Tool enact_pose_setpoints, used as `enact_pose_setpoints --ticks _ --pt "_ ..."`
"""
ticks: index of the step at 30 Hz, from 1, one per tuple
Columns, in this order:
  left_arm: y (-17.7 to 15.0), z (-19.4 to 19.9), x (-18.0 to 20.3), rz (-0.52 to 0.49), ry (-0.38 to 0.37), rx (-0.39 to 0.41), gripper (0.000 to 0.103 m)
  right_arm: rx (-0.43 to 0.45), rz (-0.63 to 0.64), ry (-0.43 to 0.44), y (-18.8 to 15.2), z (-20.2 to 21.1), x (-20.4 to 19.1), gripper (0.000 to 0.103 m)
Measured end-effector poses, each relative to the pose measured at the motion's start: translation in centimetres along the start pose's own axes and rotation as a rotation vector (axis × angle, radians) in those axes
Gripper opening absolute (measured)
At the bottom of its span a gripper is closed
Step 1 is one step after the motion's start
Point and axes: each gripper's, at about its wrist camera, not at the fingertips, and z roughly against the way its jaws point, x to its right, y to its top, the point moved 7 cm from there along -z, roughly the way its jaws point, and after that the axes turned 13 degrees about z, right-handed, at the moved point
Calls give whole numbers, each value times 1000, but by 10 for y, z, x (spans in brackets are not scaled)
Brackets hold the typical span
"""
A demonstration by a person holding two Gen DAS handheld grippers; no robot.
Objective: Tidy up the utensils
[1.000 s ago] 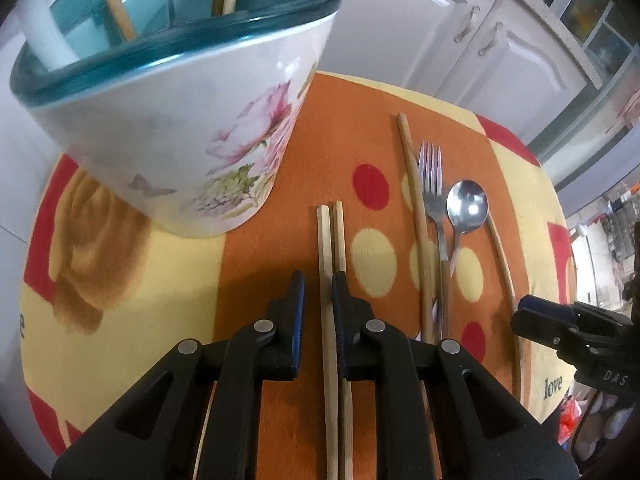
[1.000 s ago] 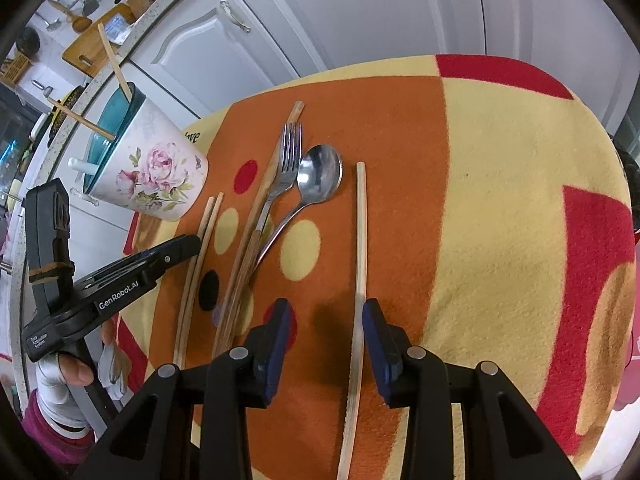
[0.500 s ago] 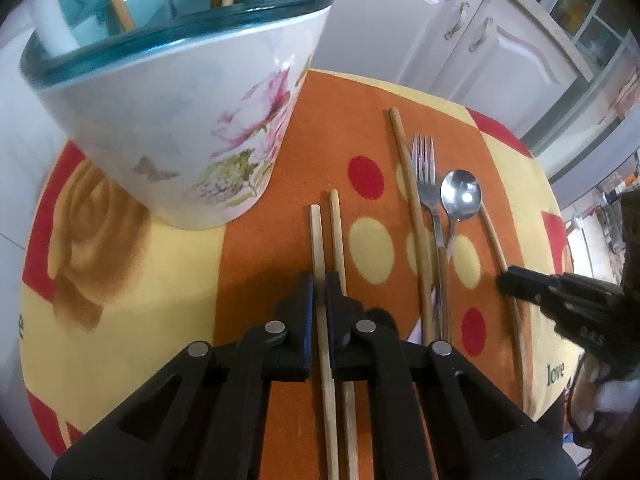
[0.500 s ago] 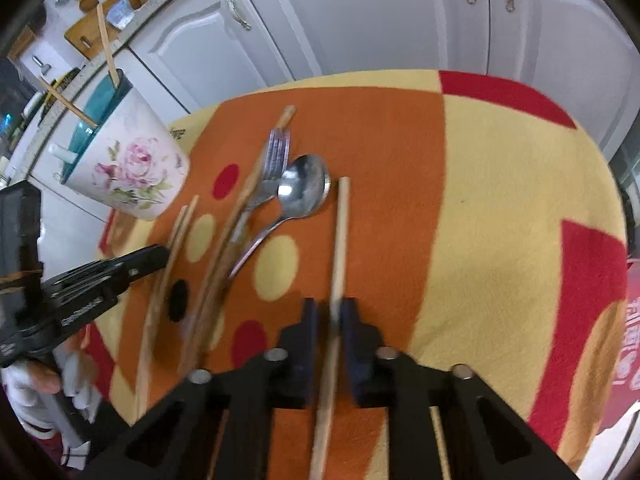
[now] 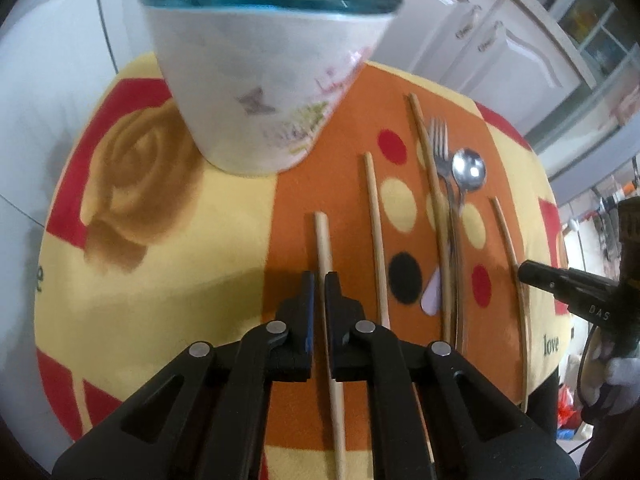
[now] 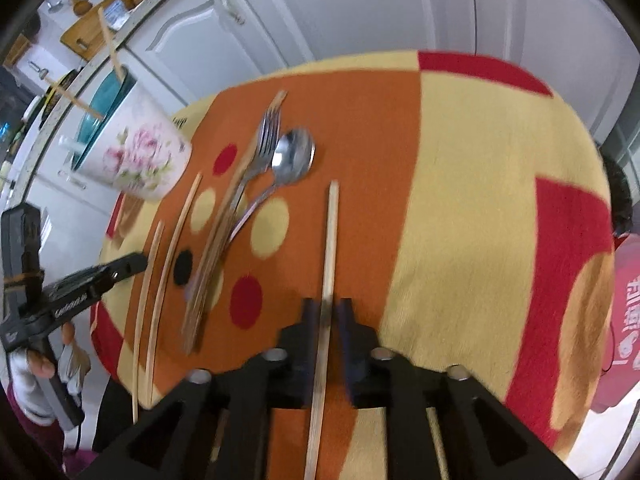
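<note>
Left gripper [image 5: 319,292]: now gripping one pale wooden chopstick [image 5: 325,240], separating it from its former partner [image 5: 376,236].

Right gripper [image 6: 326,316]: clamping another pale wooden chopstick [image 6: 330,232].

Floral ceramic holder [image 5: 260,80]: awaiting both; fork, spoon remaining on cloth.

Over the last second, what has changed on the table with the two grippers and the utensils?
Both grippers closed from open. The left gripper clamped one chopstick and drew it away from its neighbour. The right gripper clamped the lone chopstick. The fork, spoon and floral holder stayed put.
</note>
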Motion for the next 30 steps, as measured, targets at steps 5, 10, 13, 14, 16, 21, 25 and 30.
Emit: enact_pose_setpoints --ticks 5,10,13,14,16,21,25,30 --pt "14 -3 5 5 9 24 21 3 80 -65 28 -14 -4 38" --pt "18 -20 14 -38 50 13 21 21 109 -112 41 -27 -1 13" --pt "19 -22 19 -75 69 29 5 29 78 -62 41 -23 2 6" --pt "19 -22 18 -75 58 20 5 39 70 -50 41 -19 3 6" --pt "18 -19 16 -71 36 7 5 75 64 -23 42 -5 2 6" --pt "27 12 17 -36 -71 21 4 157 82 1 50 30 -7 5" --pt "38 57 26 -48 -139 100 4 232 99 25 55 62 -22 5" --pt "43 103 28 -54 -192 167 4 328 144 8 55 104 -42 5"
